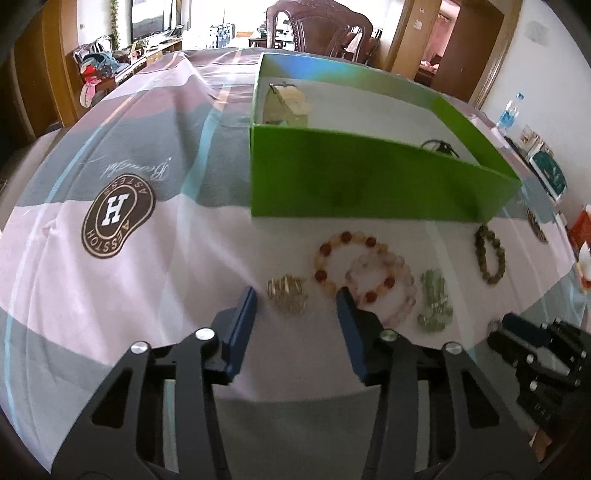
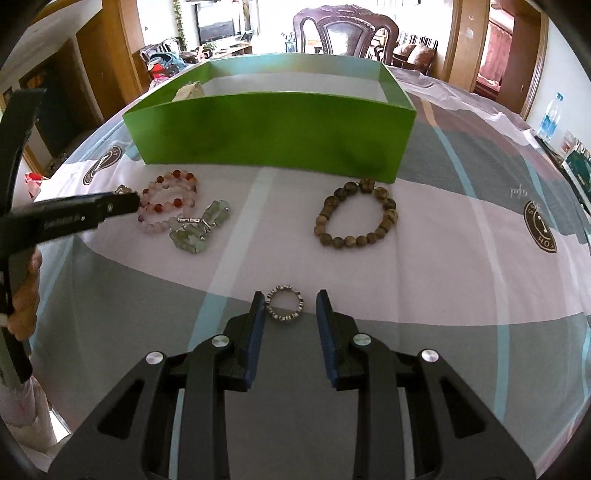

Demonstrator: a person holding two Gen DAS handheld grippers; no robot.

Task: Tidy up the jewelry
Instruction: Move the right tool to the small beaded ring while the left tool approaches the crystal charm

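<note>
Striped cloth (image 1: 122,295) in pink, grey and pale blue covers the table, with a dining chair (image 2: 345,29) and a bright room beyond its far edge. Toward the left edge of the cloth a brown oval badge (image 1: 117,220) reads, upside down, "H" with "AESSTOH" and "ASTESS" around it, and cursive "Beautiful" above it.

In front of the left gripper (image 1: 297,295) a small gold-toned cluster (image 1: 287,294) lies on the cloth, beyond the fingertips and about level with the gap; the jaws stand apart and nothing is between them. What sort of piece the cluster is I cannot tell. The right fingertip of that gripper covers part of the red-and-pale bead bracelets (image 1: 364,271), two overlapping loops. Just beside them lies a pale green stone bracelet (image 1: 436,301), bunched up, then well apart a brown bead bracelet (image 2: 356,216) near the front wall of the green box (image 2: 273,129). Inside the box a pale tagged item (image 1: 286,103) and a dark cord (image 1: 441,146) show only partly over the walls.

Toward the near edge, a silver ring (image 2: 285,303) lies flat on the cloth between the tips of the right gripper (image 2: 291,308), close by the left pad; whether it touches I cannot tell. Its jaws are apart and not pressing the ring. Small white lettering on the left gripper's side is unreadable from the right wrist. A water bottle (image 2: 551,114) stands at the far right edge.
</note>
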